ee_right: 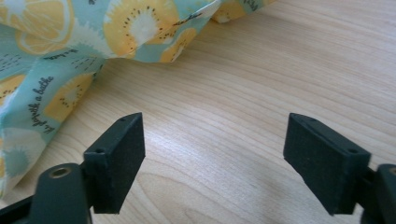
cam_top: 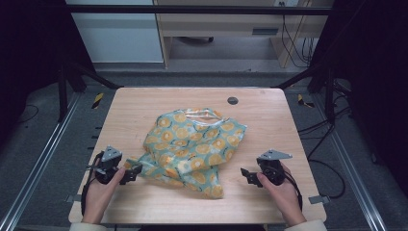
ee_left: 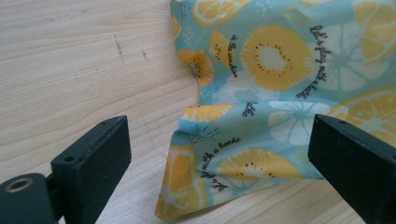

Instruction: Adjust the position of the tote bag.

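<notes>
Light wooden surface (cam_top: 144, 103) with rounded corners, seen from the high view; small dark round disc (cam_top: 233, 100) set into it near the upper edge, centre-right.

Crumpled teal fabric printed with yellow citrus slices and black script (cam_top: 195, 147) lies at the centre of the frame, bunched and folded over itself, its white-trimmed opening toward the upper edge and a loose corner trailing to lower left. In the left gripper view the fabric (ee_left: 280, 88) fills the upper right, a folded corner reaching down to the lower centre.

Left gripper (cam_top: 129, 174), lower left of the high view, held in a hand (cam_top: 98, 192); jaws spread wide. In its own view the gripper (ee_left: 219, 158) has the fabric corner lying between its jaws, not pinched; whether the right-hand jaw touches the cloth I cannot tell.

Right gripper (cam_top: 246, 175), lower right of the high view, held in the other hand (cam_top: 281, 190); jaws spread, bare wood between them. In its own view the gripper (ee_right: 215, 154) sits near the fabric (ee_right: 60, 56), which occupies the upper left, apart from the jaws.
</notes>
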### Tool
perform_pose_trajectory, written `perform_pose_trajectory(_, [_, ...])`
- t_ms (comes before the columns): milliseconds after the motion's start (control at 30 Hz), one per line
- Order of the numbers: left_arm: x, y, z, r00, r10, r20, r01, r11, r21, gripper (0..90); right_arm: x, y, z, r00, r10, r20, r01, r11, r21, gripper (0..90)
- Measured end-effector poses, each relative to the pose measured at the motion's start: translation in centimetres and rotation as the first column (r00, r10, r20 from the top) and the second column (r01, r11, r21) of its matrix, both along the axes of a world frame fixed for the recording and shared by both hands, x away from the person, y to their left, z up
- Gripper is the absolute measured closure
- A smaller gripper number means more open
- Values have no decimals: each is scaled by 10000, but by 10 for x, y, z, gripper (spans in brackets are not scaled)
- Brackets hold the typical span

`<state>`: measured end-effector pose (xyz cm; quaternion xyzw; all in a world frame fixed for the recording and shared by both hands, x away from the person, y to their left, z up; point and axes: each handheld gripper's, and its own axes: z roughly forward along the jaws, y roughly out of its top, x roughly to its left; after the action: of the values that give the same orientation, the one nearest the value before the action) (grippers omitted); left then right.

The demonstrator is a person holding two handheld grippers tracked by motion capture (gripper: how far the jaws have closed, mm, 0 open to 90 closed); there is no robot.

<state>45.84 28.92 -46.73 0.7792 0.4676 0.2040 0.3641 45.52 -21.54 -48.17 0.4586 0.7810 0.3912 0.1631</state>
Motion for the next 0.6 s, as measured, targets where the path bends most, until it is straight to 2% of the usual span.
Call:
perform_pose_trajectory(133, [-1,-1,-1,9999,-105,-37,105,9999,50,62,0,2,0,10000,39,-16,-39,10000,-23,207])
perform_pose_trajectory(200, [-1,-2,-1,9999,-149,-3,149,9998,122,63,0,3,0,9999,-2,-128,3,10000,63,170])
perform_pose_trajectory(333, [-2,-2,-2,9998,-184,24,183,9994,299,62,4,4,2,9998,-57,-207,62,9997,243,152])
perform_pose_trajectory(467, [-3,-3,-3,9997,-183,150,178,9991,378,61,9,9,11,9997,-115,-209,125,9987,488,155])
perform_pose_trajectory(600, [-4,-4,-4,9998,-179,120,174,9990,417,61,15,12,20,9999,-75,-117,81,9988,474,180])
